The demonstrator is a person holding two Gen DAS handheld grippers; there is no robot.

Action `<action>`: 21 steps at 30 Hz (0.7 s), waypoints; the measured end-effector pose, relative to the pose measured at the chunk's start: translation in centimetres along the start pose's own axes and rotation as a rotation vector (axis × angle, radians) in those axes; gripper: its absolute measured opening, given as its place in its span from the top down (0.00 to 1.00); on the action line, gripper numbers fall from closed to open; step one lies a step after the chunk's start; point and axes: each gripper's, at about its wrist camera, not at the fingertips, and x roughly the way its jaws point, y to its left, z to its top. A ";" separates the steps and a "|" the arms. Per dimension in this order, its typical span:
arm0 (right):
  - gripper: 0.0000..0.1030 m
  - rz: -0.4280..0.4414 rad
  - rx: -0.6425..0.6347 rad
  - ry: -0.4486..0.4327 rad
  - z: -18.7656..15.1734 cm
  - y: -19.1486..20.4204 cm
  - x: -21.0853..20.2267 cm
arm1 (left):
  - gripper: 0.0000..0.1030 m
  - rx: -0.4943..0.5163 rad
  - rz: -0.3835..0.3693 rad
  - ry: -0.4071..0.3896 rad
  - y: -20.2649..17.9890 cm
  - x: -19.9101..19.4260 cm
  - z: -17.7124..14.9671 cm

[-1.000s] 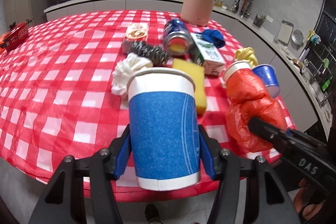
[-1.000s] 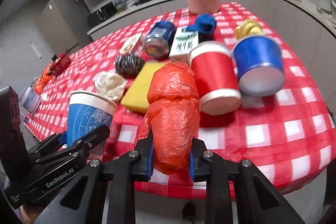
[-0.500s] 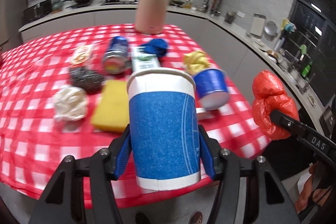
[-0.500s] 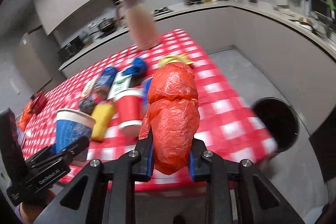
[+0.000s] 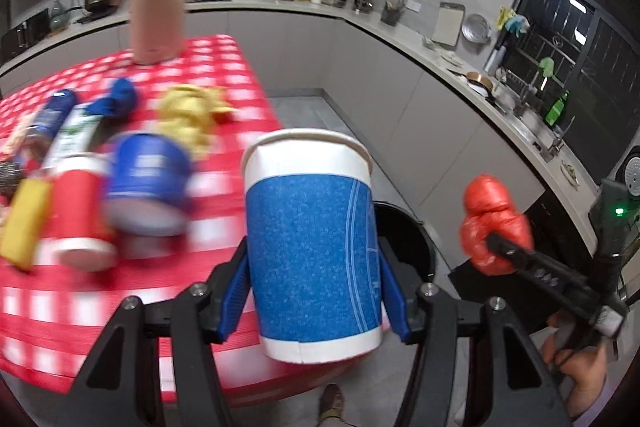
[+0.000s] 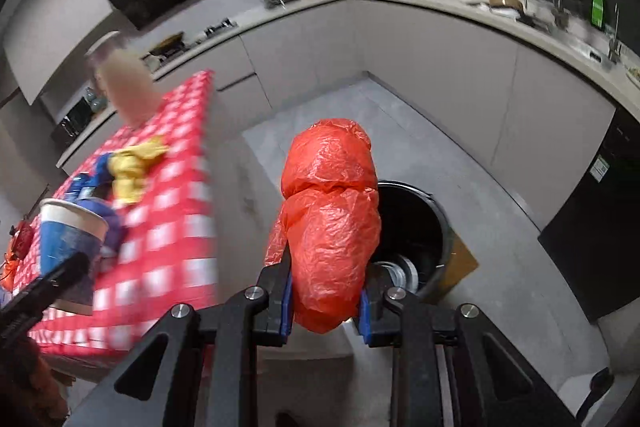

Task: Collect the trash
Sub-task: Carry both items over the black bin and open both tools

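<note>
Left gripper (image 5: 316, 291): its blue pads are clamping the sides of the blue paper cup (image 5: 310, 243), which is sitting upright between them, nearer the camera than the bin.
Right gripper (image 6: 325, 301): its pads are pinching the lower part of the crumpled red plastic bag (image 6: 330, 223), which is hanging just in front of the black bin (image 6: 430, 211).
Bin: it is standing open on the floor, to the right of the red-checked surface (image 5: 132, 291).
Risk, bag: it is looking light and springy, so on release it may be catching the bin's rim or drifting onto the floor beside it.
Risk, cup: the pads are gripping smooth tapered paper, so a hard squeeze may be crushing it and a loose one letting it slide out short of the bin.
Risk, crowding: both grippers are aiming near the same opening and could be knocking together.
Hidden: each load is covering part of the bin's mouth; something pale is showing low inside the bin, unclear what.
Blurred: the cups and scraps lying left of the bin on the surface are smearing.
</note>
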 end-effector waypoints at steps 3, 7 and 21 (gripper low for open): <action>0.74 0.008 -0.021 0.050 1.0 -3.8 2.6 | 0.43 -0.006 -0.019 0.020 -3.9 2.7 0.4; 0.74 0.031 -0.052 0.124 1.4 -7.0 6.9 | 0.43 -0.007 -0.024 0.048 -7.5 6.4 0.4; 0.71 0.103 -0.133 0.301 1.6 -12.4 19.5 | 0.40 -0.055 0.095 0.211 -10.3 19.1 -2.4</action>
